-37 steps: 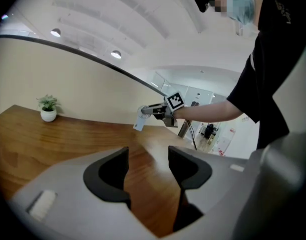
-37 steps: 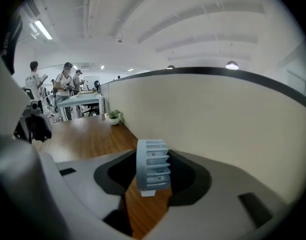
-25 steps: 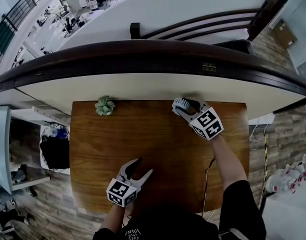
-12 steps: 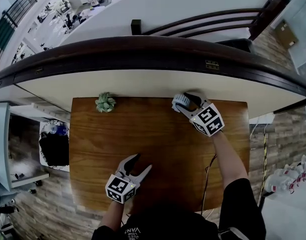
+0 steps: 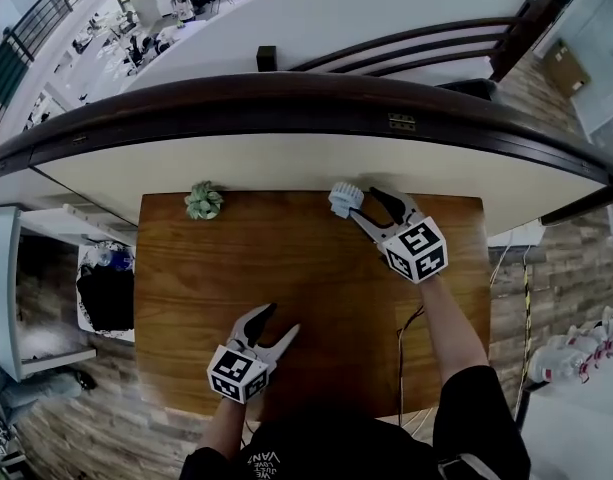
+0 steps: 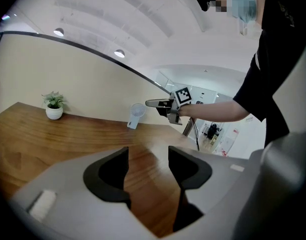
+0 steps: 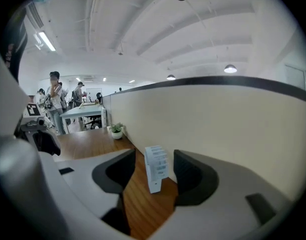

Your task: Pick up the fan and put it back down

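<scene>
Right gripper view catches the small white fan (image 7: 155, 169) standing on the wooden desk (image 7: 93, 139) by the far wall, between the right gripper's (image 7: 153, 159) opening jaws, neither pad pressing it. A straight pull-back should leave it upright. Left gripper view, from the left gripper (image 6: 148, 169), parted and empty at the near edge, shows the round face seen edge-on here.

White fan (image 5: 344, 198) beside right tongs (image 5: 364, 204)

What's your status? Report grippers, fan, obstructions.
Left gripper open, empty. Right gripper jaws opening, fan between them, pads clear. Fan stands on table. Potted plant well aside.
</scene>
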`<state>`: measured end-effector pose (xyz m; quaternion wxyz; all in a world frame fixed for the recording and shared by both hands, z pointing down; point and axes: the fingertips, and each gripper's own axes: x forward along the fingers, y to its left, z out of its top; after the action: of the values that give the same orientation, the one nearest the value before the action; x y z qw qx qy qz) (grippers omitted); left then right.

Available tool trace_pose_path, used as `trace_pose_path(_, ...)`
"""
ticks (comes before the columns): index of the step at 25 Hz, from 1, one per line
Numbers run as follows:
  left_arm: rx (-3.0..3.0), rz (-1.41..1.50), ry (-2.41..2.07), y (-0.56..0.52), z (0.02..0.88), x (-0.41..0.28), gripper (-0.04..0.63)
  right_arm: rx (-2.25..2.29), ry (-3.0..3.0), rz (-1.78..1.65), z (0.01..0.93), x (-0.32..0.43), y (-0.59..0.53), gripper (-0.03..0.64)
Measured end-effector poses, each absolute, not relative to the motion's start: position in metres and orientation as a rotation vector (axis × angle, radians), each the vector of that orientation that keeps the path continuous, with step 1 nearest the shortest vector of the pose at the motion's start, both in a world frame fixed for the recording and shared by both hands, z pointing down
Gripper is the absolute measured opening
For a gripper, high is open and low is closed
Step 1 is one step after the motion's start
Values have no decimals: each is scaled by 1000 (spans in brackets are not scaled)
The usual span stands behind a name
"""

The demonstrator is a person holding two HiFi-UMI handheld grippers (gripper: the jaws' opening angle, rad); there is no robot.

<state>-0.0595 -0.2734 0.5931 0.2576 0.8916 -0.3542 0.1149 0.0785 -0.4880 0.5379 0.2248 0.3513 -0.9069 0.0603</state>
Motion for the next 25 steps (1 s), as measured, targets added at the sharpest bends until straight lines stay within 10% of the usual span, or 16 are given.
trace_pose_path(25, 2448, 227, -1171, -183, 534, -2, 236, 1228, -2569, 320, 494, 186, -274, 209)
